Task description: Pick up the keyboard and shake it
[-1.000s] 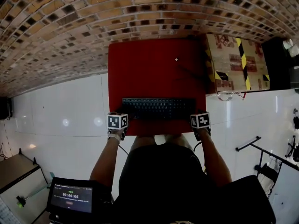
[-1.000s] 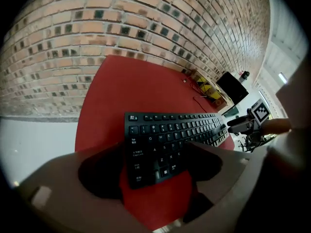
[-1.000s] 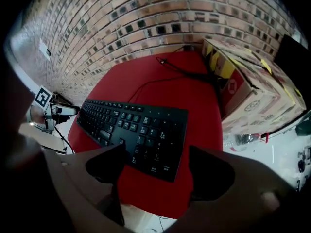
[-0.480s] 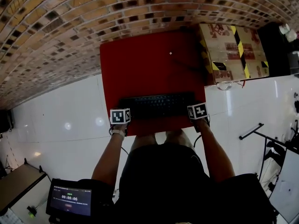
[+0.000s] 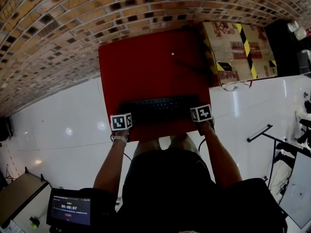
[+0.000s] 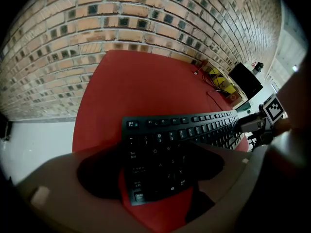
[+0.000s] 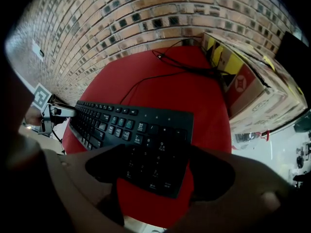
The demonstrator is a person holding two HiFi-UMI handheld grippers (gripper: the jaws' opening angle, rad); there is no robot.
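Where brick wall (image 5: 58, 23) meets white floor (image 5: 63, 130), red table (image 5: 146, 72) bears keyboard (image 5: 158, 109).

The left hand-held gripper (image 5: 121, 121) and right hand-held gripper (image 5: 201, 113) hide both ends of the keyboard (image 5: 158, 109) from overhead.

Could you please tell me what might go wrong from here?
Both the left gripper and right gripper are open over only the ends of the keyboard, so a shallow grip may slip when shaken. The cable trailing toward the cardboard box could snag. The keyboard lies near the red table's front edge; a drop might reach the floor.
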